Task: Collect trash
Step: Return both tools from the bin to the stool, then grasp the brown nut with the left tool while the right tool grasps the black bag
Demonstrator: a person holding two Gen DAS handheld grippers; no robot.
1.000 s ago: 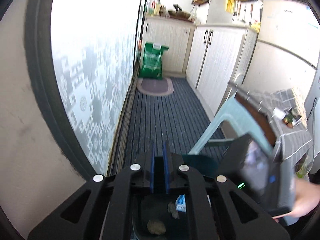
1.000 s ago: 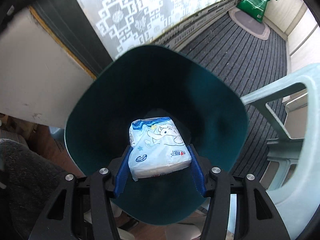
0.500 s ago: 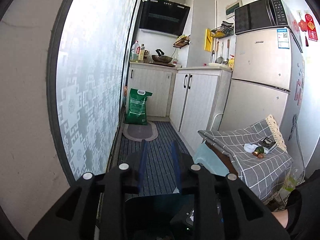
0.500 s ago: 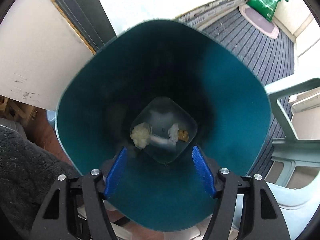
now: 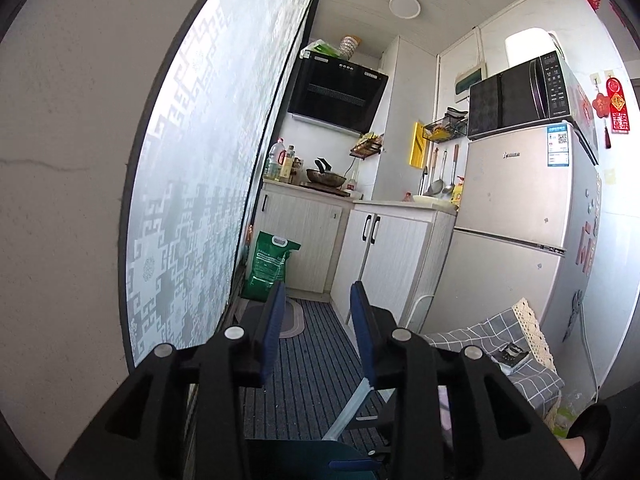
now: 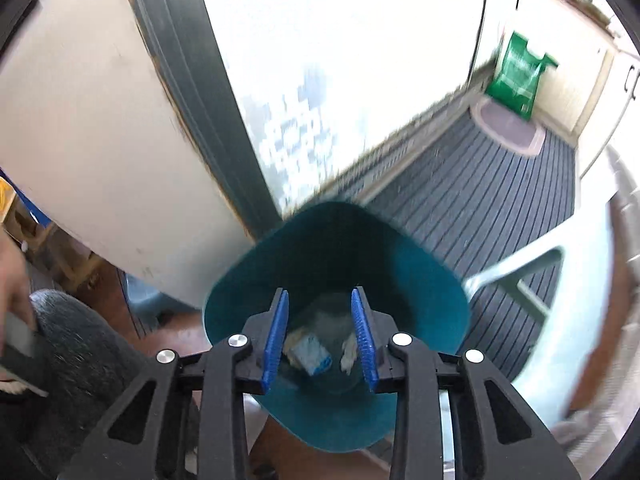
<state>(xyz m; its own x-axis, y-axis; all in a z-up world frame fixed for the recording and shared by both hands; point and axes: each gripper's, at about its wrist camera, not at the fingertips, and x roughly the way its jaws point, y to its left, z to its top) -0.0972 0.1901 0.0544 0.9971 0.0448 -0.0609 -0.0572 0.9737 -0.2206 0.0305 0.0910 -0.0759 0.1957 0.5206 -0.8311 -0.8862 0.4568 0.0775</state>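
Right tongs [image 6: 320, 336], just closing on nothing, hang released above the teal bin [image 6: 424, 280]; left tongs [image 5: 318, 332], just opening, empty too. The tissue pack [image 6: 310, 354] lies inside the bin. Best withdraw straight up, clear of the bin's rim.

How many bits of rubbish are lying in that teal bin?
3 that I can make out, all at the bottom of the bin: a blue-and-white packet in the middle, a pale wad to its left, another wad to its right. More may lie hidden underneath.
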